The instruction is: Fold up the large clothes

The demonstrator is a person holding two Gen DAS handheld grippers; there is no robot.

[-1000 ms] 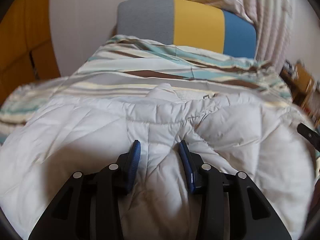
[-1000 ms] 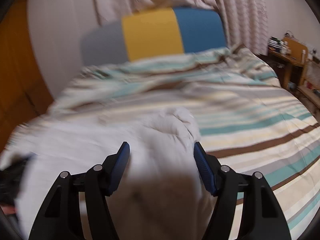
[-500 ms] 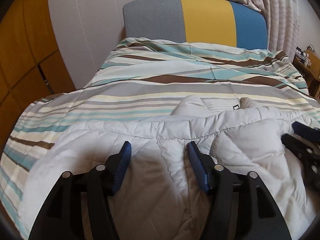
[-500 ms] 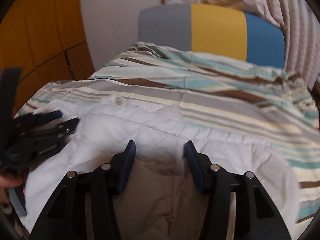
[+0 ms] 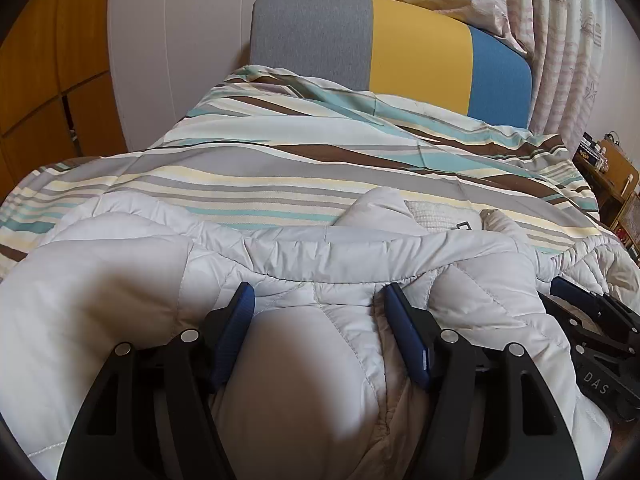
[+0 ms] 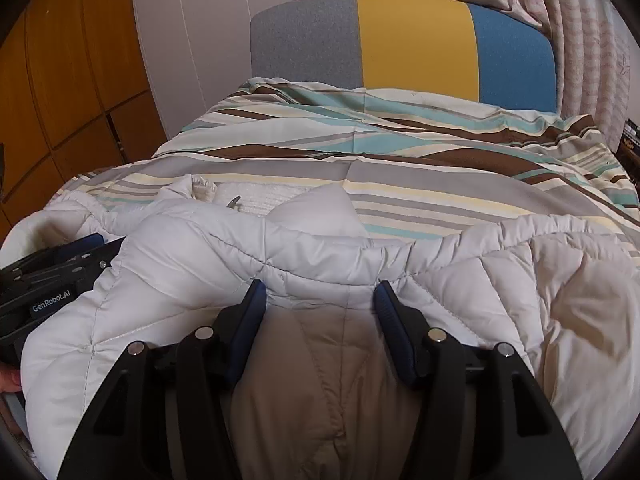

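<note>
A white quilted puffer jacket (image 5: 360, 252) lies across the near end of a striped bed; it also shows in the right wrist view (image 6: 224, 240). My left gripper (image 5: 316, 300) is open, its blue pads on either side of a bulge of jacket fabric just below the hem band. My right gripper (image 6: 318, 294) is open too, with jacket fabric bunched between its pads. The right gripper's body shows at the right edge of the left wrist view (image 5: 592, 332), and the left gripper's body at the left edge of the right wrist view (image 6: 52, 276).
The bed has a striped duvet (image 5: 320, 160) and a grey, yellow and blue headboard (image 5: 400, 40). Wooden cabinets (image 6: 60, 100) stand on the left, curtains (image 5: 560, 40) and a cluttered shelf (image 5: 608, 168) on the right.
Both grippers' jaws have widened around the jacket fabric. The jacket's top edge has settled lower onto the bed and both views have steadied, facing the headboard.
</note>
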